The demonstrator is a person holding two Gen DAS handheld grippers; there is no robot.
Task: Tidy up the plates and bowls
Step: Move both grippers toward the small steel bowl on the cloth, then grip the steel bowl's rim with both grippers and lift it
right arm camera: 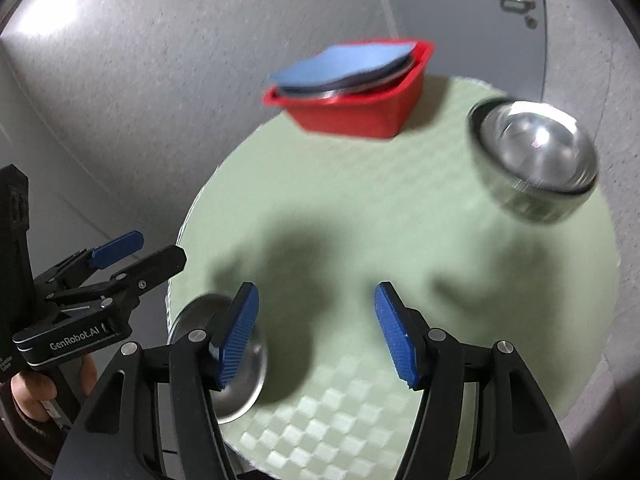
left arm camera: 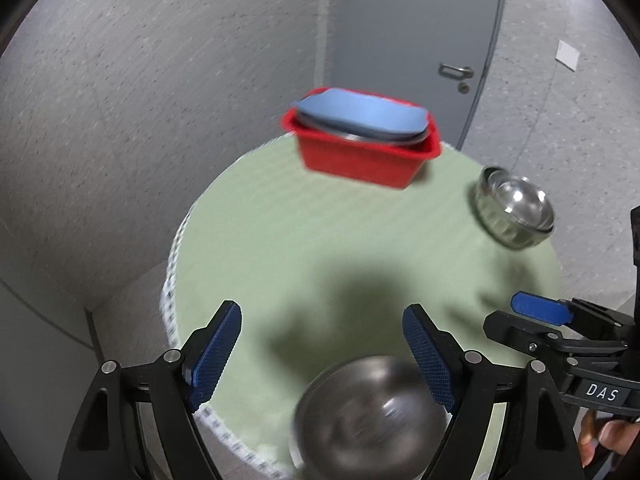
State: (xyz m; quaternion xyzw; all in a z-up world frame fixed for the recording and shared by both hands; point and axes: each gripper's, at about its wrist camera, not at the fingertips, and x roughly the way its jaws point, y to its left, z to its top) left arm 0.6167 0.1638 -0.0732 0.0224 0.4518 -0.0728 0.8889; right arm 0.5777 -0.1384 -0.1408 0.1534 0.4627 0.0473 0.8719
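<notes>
The round desk (right arm camera: 400, 240) wears a pale green cloth woven in a faint check, with a white printed band down its edge. It carries everything within easy reach of both grippers.

At the far side sits the red bin (left arm camera: 360, 156), a glossy plastic tub with sloping walls. It looks like the collecting point: a blue plate (left arm camera: 360, 114) with rounded corners lies tilted across its rim over what appears to be a metal plate or lid, so stacking seems already begun.

On the right stands a stack of bowls (right arm camera: 532, 160), a shiny steel bowl nested in a clear ribbed glass one, probably kept together to be moved as one.

At the near edge rests a single steel bowl (left arm camera: 368, 412), dull and blurred, directly below the left gripper (left arm camera: 324, 356), which hovers with fingers spread apart and empty, likely lining up on it.

The right gripper (right arm camera: 316, 332) also has its fingers apart, holding nothing, above bare cloth just right of that bowl.
</notes>
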